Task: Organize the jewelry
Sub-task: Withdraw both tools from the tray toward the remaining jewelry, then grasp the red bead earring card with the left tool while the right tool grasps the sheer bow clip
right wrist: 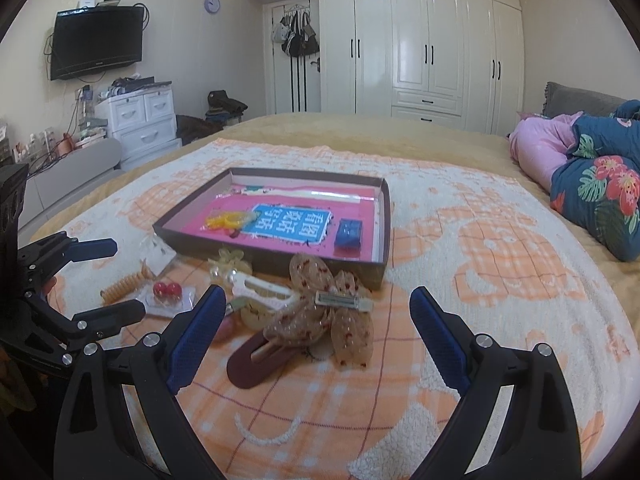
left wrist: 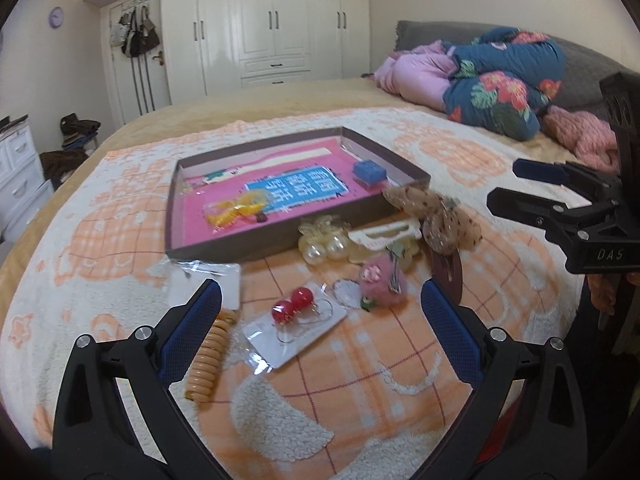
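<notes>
Your left tool (left wrist: 320, 312) hangs spread and empty right over the carded red earrings (left wrist: 296, 304), whose card runs diagonally across its gap. Your right tool (right wrist: 316, 320), also spread, fronts the spotted bow clip (right wrist: 320, 308). The box (left wrist: 224, 250) lies just beyond both, on the bed.

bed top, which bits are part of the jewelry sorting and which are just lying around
Part of the job:
shallow box
red ball earrings on card
pearl piece
white hair clip
dotted bow clip
orange coil tie
pink pompom clip

Just lying about:
floral quilt
pink bedding
handbags on the door
television
</notes>
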